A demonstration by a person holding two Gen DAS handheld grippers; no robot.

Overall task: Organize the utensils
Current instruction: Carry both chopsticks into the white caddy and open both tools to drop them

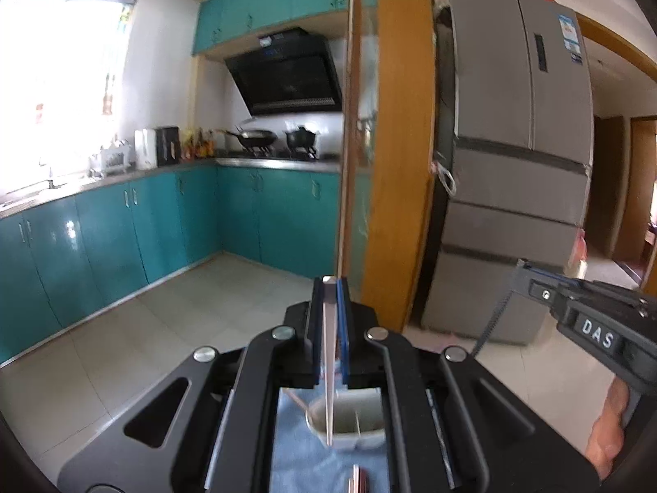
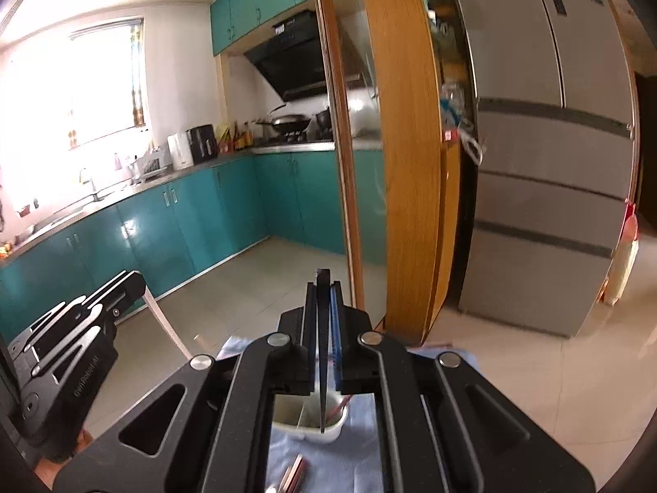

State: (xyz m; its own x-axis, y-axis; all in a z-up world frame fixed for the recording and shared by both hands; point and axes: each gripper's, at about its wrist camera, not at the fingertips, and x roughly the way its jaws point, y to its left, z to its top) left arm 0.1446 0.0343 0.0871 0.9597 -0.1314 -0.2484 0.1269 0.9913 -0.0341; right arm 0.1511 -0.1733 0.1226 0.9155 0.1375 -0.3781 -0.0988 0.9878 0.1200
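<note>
My left gripper (image 1: 329, 287): clamped on a pale chopstick (image 1: 328, 353), tip down inside the white holder (image 1: 349, 431) | my right gripper (image 2: 324, 287): clamped on a dark chopstick (image 2: 323, 353), tip over the same holder (divided in two) | blue cloth (image 2: 361, 452): under the holder | more utensils (image 2: 293, 474): just before the holder

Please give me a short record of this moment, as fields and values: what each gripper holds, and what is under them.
left gripper: shut on light chopstick, upright
right gripper: shut on dark chopstick, upright
holder: white, divided, directly under both chopsticks
blue cloth: under holder
left on cloth: more utensils, type unclear
</note>
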